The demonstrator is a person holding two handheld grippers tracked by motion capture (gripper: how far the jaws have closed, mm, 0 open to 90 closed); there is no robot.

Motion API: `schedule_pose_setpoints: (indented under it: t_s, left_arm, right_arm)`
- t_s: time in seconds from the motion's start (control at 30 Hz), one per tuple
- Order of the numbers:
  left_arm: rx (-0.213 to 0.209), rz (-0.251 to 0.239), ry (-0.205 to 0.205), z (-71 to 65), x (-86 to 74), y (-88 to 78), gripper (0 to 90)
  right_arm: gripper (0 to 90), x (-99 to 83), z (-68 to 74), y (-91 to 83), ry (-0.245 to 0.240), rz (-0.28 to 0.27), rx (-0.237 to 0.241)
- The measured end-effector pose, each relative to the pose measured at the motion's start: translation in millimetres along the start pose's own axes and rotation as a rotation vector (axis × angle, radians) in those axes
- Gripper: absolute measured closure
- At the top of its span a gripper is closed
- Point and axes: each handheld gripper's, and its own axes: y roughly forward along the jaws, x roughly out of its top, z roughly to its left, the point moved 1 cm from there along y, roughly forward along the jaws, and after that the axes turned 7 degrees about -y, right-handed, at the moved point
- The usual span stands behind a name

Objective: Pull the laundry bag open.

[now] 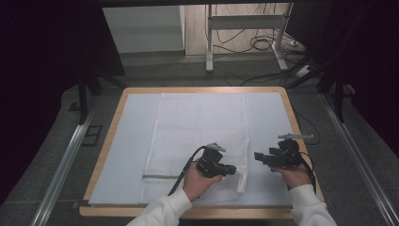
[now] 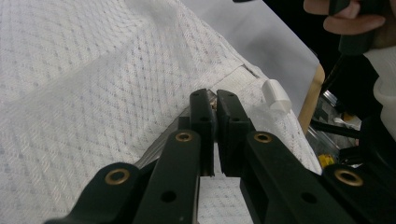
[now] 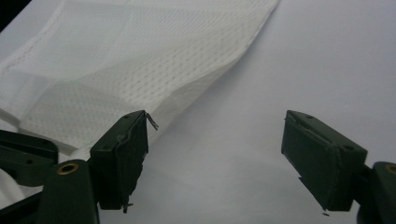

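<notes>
White mesh fabric, a long laundry-bag-like cloth (image 1: 197,136), lies flat down the middle of a pale sheet (image 1: 127,141) that covers the wooden bench (image 1: 113,127). A grey zip strip (image 1: 160,177) runs across the cloth's near left end.

At the cloth's near right corner, the left hand-held gripper (image 1: 231,169) points to the right, held by the person's left hand (image 1: 200,181) in a white sleeve. In the left gripper view its jaws stand almost together, pinching the seamed edge of the mesh cloth (image 2: 93,93) between the pads, with a small white tab (image 2: 275,95) lying on the cloth just beyond the jaws.

To the right of the cloth, the right hand-held gripper (image 1: 258,157) faces left toward that same corner, close to it but apart from it, with the right hand (image 1: 294,174) beneath. In the right gripper view its jaws gape wide over the bare pale sheet (image 3: 280,56), nothing between them; the mesh cloth's edge (image 3: 140,60) lies just beyond the left-hand jaw there. Whether that jaw brushes the cloth cannot be told.
</notes>
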Motion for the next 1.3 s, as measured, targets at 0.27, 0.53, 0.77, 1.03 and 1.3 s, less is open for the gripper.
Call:
schedule_pose_setpoints:
  t_s: [0.27, 0.53, 0.77, 1.03, 1.3]
  left_arm:
    - [0.002, 0.001, 0.003, -0.7, -0.5, 1.1, 86.3]
    - [0.006, 0.001, 0.002, -1.8, -0.8, 1.1, 86.3]
    - [0.008, -0.002, 0.004, -3.1, -1.6, 1.8, 86.3]
    - [0.009, 0.002, 0.007, -3.6, -2.0, 3.1, 86.3]
    - [0.011, 0.003, 0.008, -4.2, -2.3, 4.2, 86.3]
  right_arm:
    - [21.4, 0.4, 11.1, 10.3, 0.056, 0.038, 0.066]
    - [21.5, -0.4, 15.2, 19.1, 0.109, 0.053, 0.113]
    - [22.6, -0.3, 18.7, 26.1, 0.127, 0.073, 0.126]
    - [25.3, 0.3, 21.6, 34.9, 0.157, 0.087, 0.152]
    - [29.2, 1.2, 27.6, 50.4, 0.166, 0.119, 0.177]
